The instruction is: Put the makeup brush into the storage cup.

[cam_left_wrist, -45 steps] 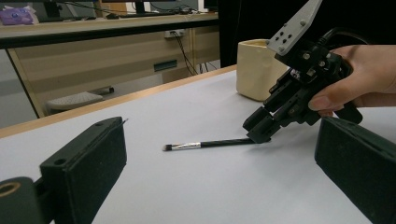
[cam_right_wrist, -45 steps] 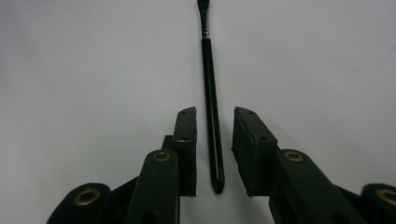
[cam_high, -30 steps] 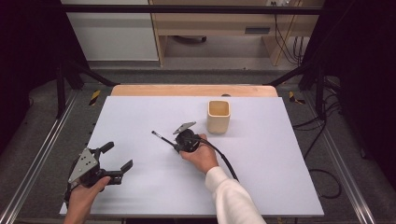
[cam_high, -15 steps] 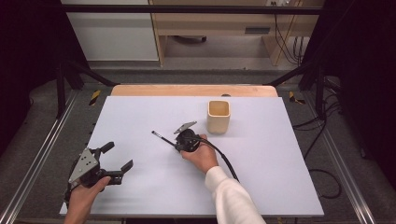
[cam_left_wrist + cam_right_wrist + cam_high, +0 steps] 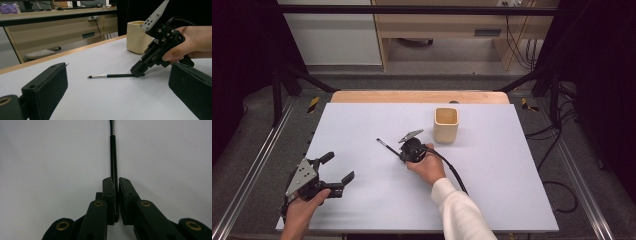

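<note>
A thin black paintbrush (image 5: 388,147) lies flat on the pale table (image 5: 512,175), bristles pointing away to the left. My right gripper (image 5: 402,156) has just been closing on its handle and now stands shut on it; the right gripper view has the handle (image 5: 113,152) pinched between the two pads (image 5: 108,195). From the left gripper view I see the brush (image 5: 110,75) and the right gripper (image 5: 137,72) tipped down onto its end. My left gripper (image 5: 338,166) rests near the table's front left corner, open and holding nothing (image 5: 118,82).
A cream square cup (image 5: 446,125) stands upright just behind and to the right of the right hand, also seen as the cup (image 5: 136,37) in the left gripper view. The right gripper's black cable (image 5: 452,167) trails back over the table. A wooden strip edges the far side.
</note>
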A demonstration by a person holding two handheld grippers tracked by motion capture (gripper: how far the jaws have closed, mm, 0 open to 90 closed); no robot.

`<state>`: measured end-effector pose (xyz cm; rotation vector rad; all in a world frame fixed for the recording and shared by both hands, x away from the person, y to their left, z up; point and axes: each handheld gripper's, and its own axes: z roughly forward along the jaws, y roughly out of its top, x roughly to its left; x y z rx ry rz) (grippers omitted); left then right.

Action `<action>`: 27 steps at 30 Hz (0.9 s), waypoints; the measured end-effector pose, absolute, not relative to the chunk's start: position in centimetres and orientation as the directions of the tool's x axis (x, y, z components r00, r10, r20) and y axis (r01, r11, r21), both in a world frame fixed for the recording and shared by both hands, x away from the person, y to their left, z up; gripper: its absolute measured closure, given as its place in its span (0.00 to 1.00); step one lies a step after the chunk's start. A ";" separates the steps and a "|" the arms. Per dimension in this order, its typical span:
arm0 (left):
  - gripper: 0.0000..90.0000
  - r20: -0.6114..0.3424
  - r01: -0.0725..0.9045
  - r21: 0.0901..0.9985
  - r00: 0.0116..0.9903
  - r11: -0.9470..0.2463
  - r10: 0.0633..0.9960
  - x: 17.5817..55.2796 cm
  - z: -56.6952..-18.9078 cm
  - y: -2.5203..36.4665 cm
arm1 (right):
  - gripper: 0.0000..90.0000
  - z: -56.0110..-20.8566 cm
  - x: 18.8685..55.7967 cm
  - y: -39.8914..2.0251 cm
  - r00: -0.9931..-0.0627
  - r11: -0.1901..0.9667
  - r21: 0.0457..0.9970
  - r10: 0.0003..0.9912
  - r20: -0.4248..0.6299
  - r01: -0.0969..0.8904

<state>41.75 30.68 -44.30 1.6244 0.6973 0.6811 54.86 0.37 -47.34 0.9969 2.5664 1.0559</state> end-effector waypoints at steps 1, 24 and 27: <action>0.02 0.057 0.075 0.987 0.651 -0.139 0.757 41.8 -44.3 30.7 | 0.93 -47.3 54.9 0.4 -0.755 0.519 0.682 0.652 0.073 0.514; 0.02 0.066 0.077 0.985 0.653 -0.153 0.755 41.8 -44.3 30.5 | 0.93 -46.1 53.8 -0.6 -0.774 0.519 0.730 0.633 0.021 0.444; 0.02 0.068 0.075 0.985 0.653 -0.153 0.755 41.8 -44.3 30.4 | 0.93 -45.7 53.6 -1.2 -0.772 0.502 0.748 0.635 0.021 0.434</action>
